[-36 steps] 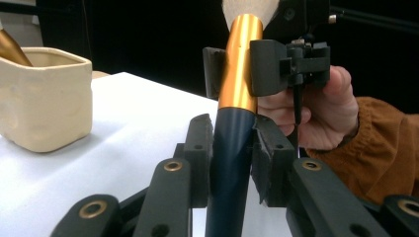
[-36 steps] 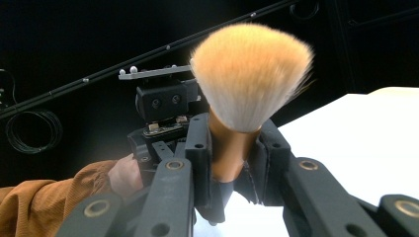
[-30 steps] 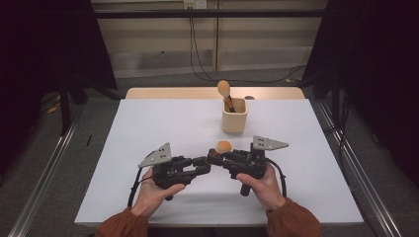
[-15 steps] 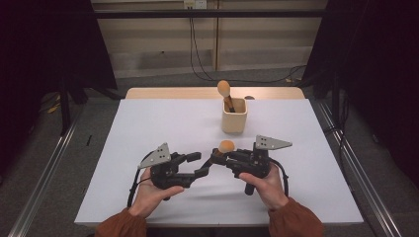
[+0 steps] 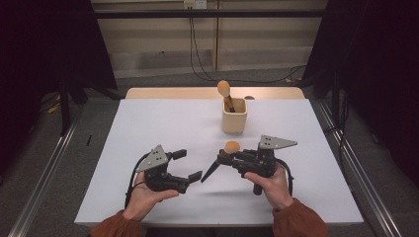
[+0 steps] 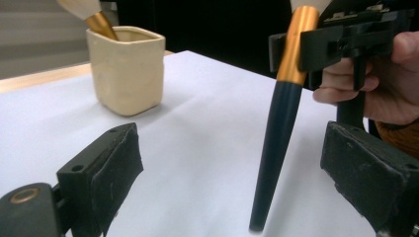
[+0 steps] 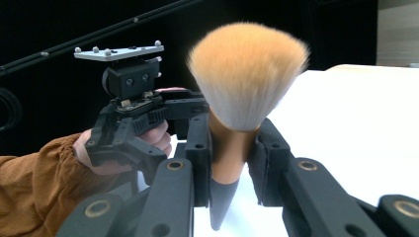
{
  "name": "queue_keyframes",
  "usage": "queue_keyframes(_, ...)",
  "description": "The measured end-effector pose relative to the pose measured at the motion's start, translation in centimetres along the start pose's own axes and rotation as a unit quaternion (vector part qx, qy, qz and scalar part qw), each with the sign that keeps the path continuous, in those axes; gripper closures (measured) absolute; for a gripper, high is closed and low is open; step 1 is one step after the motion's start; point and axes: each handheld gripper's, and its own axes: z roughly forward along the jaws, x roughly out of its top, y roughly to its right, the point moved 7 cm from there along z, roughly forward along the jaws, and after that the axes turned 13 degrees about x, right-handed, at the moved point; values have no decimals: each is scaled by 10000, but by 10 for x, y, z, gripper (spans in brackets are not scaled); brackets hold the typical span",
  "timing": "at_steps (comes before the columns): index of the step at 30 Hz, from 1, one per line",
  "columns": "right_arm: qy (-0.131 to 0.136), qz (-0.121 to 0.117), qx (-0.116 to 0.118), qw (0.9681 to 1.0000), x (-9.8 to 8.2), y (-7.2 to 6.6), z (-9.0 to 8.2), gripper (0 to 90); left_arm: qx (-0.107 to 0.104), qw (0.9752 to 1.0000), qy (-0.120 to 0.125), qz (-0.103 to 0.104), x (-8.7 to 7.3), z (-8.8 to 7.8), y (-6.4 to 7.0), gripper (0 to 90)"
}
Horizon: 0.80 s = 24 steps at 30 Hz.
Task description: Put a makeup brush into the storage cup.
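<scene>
Broadly, a white table (image 5: 163,123) is being used as the work surface, and a cream ceramic cup (image 5: 233,116) is being kept upright near its far edge, with one makeup brush (image 5: 225,92) already standing in it, bristles up. A second makeup brush (image 5: 228,153), with an orange powder head, a gold ferrule and a dark tapered handle, is being held in the air near the front of the table, well short of the cup. It is being gripped at the ferrule by the clenched fingers of the right gripper (image 5: 225,159), its handle tip pointing down toward the table. The left gripper (image 5: 188,165) is being held just beside it with its fingers (image 6: 104,170) spread wide and released; the handle is hanging between them untouched.

Judging by this, the handover is being completed, and the carrying of the brush to the cup and its placing beside the first are being left to do.

Compared with the earlier frames, the left fingers, then closed around the handle, have just been opening, and the brush is now being carried by the right gripper alone.
</scene>
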Motion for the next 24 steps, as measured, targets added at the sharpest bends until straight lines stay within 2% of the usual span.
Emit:
queue_keyframes(2, -48, -32, -65, 10000, 0, 1, -3, 727, 98, 9999, -38, -56, -2, -3, -4, 50)
queue_keyframes(4, -66, -42, -128, 9999, 1, 3, -5, 727, 300, 9995, -35, -69, -3, -7, -9, 33)
queue_keyframes(12, -177, -90, -377, 9991, 5, 7, -17, 727, 483, 9988, -51, -102, -8, -21, -21, 24)
queue_keyframes(15, -196, -103, -470, 9987, 8, 7, -23, 727, 462, 9988, -79, -135, -10, -27, -25, 20)
queue_keyframes(17, -151, -78, -507, 9986, 11, 8, -27, 727, 558, 9984, -74, -76, -12, -31, -30, 16)
queue_keyframes(21, -224, -55, -606, 9979, 13, 11, -33, 727, 631, 9980, -27, 1, -14, -37, -35, 16)
queue_keyframes(23, -263, -74, -679, 9973, 14, 13, -35, 727, 714, 9974, 9, -42, -14, -41, -37, 16)
queue_keyframes(24, -257, -91, -700, 9972, 15, 15, -36, 727, 788, 9969, -6, 15, -15, -43, -38, 17)
